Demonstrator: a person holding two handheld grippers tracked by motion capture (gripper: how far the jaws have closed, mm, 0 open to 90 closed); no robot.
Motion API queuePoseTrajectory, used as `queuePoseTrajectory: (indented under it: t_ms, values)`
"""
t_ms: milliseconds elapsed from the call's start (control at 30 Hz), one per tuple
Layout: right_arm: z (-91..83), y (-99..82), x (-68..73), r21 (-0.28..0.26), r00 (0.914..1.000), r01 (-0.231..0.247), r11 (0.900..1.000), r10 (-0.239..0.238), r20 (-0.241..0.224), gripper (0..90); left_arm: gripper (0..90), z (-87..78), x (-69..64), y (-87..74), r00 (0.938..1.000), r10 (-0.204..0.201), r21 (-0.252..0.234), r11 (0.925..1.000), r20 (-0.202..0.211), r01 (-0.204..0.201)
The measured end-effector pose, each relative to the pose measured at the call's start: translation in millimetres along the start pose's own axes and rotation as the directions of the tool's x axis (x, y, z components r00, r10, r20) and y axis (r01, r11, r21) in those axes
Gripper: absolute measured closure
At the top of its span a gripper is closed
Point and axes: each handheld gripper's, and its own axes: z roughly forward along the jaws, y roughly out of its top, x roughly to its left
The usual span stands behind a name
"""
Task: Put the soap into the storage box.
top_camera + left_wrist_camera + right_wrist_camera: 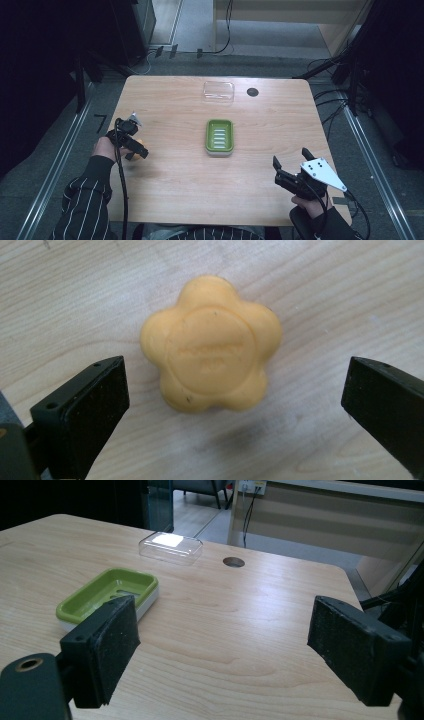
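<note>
An orange flower-shaped soap (211,344) lies flat on the wooden table, with faint embossed lettering on its top. My left gripper (235,374) hangs open directly above it, one jaw on each side and neither touching. In the high view this gripper (135,149) sits near the table's left edge, and the soap (142,145) peeks out beneath it. A green soap dish (219,136) lies empty at the table's centre. My right gripper (290,157) is open near the front right corner with nothing between its pads (107,645).
A clear plastic lid (218,92) rests at the far middle of the table, beside a round cable hole (252,92). From the right gripper view, the dish (115,586) is ahead to the left and the lid (171,547) lies beyond it. Cables run over the floor around the table.
</note>
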Motion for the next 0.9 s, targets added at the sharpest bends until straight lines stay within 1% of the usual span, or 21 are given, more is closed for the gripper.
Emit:
queuePoseTrajectory:
  t_ms: [67, 167, 333, 367, 467, 533, 633, 667, 867, 900]
  values:
    - [0.0, 0.0, 0.0, 0.001, 1.0000, -0.001, 1.0000, 0.001, 0.000, 13.7, 0.0, 2.7, 1.4, 2.8, 1.0000, -0.001, -0.004, 1.0000, 0.002, 0.001]
    - [0.0, 0.0, 0.0, 0.000, 1.0000, 0.000, 1.0000, 0.000, 0.000, 13.7, 0.0, 7.6, 3.6, 6.3, 1.0000, 0.005, 0.009, 0.9999, 0.004, -0.005]
    - [-0.1, 0.0, -0.3, 0.001, 1.0000, -0.001, 1.0000, 0.001, 0.002, 13.7, 0.0, 14.6, 7.4, 8.4, 0.9999, 0.004, 0.013, 0.9999, 0.014, -0.004]
    - [-0.1, 0.0, -0.2, 0.001, 1.0000, -0.002, 1.0000, 0.002, 0.002, 13.7, 0.9, 15.4, 8.4, 8.4, 0.9999, 0.003, 0.005, 1.0000, 0.011, -0.003]
    - [0.1, 0.0, -0.3, 0.000, 1.0000, -0.003, 1.0000, 0.003, 0.003, 13.7, 4.7, 16.3, 9.1, 7.7, 0.9997, 0.006, 0.004, 1.0000, 0.025, -0.007]
    - [0.1, 0.1, -0.3, 0.001, 1.0000, -0.003, 1.0000, 0.003, 0.003, 13.7, 7.0, 15.9, 9.6, 7.6, 0.9998, 0.005, -0.002, 1.0000, 0.018, -0.005]
    - [-0.1, 0.0, -0.3, 0.001, 1.0000, -0.002, 1.0000, 0.002, 0.003, 13.7, 10.1, 16.4, 10.4, 7.5, 0.9998, 0.004, -0.003, 1.0000, 0.018, -0.004]
    - [-0.1, 0.0, -0.4, 0.000, 1.0000, -0.004, 1.0000, 0.004, 0.003, 13.7, 11.8, 17.0, 10.3, 7.6, 0.9997, 0.002, 0.003, 1.0000, 0.024, -0.002]
    - [-0.2, 0.0, -0.6, -0.001, 1.0000, -0.003, 1.0000, 0.003, 0.004, 13.7, 14.7, 19.3, 9.2, 9.0, 0.9999, 0.007, 0.003, 1.0000, 0.008, -0.007]
    - [-0.1, 0.0, -0.7, -0.001, 1.0000, -0.004, 1.0000, 0.004, 0.004, 13.7, 16.1, 19.9, 8.6, 9.5, 1.0000, 0.002, 0.006, 1.0000, 0.003, -0.002]
